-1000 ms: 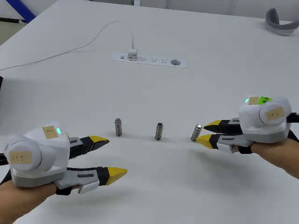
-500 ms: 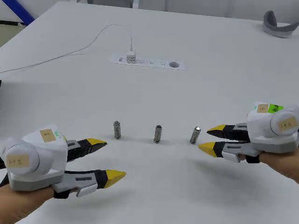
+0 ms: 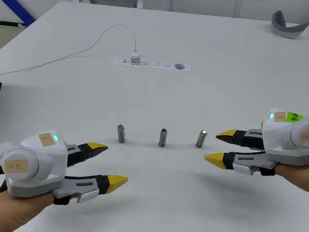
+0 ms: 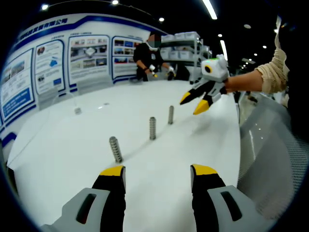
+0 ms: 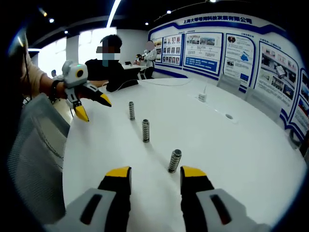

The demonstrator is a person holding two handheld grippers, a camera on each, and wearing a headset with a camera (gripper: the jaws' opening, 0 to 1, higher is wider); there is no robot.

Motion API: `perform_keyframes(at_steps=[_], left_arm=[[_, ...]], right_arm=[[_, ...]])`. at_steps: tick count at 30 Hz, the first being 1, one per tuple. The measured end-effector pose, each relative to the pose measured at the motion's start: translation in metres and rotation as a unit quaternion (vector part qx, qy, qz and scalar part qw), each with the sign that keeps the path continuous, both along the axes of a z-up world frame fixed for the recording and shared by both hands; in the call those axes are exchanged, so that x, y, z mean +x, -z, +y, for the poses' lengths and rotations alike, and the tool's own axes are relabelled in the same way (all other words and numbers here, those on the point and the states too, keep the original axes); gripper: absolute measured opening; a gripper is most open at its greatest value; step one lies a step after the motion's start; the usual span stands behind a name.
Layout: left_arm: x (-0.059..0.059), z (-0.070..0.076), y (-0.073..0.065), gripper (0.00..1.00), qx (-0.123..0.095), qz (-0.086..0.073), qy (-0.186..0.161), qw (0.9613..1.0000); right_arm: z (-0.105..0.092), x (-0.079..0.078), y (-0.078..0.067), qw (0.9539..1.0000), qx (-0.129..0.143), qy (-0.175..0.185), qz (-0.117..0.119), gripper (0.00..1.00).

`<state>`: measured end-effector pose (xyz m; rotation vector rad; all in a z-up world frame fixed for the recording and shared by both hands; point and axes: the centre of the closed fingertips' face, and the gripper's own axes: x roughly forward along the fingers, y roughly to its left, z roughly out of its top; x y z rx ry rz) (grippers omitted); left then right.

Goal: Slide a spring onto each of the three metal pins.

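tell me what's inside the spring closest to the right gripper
A metal pin: its shiny rounded tip pokes out of the top of the leaning spring. The coils cover the shaft, so its base can't be seen.

Three spring-wrapped metal pins (image 3: 163, 137) stand in a row mid-counter, apart from one another, the rightmost tilted. Bare white counter (image 3: 231, 87) surrounds them on every side. A white power strip (image 3: 152, 64) and its thin cable (image 3: 135, 47) lie well behind.
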<state>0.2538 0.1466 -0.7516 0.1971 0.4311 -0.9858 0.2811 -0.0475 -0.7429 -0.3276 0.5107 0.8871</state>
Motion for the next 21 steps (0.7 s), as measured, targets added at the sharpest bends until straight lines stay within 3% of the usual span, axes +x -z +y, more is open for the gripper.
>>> perform_keyframes(at_steps=[21], left_arm=[[0.000,0.005,0.004,0.57,-0.003,0.005,-0.012,0.9999]], right_arm=[[0.001,-0.015,0.002,0.9996,0.028,0.002,0.002,0.60]])
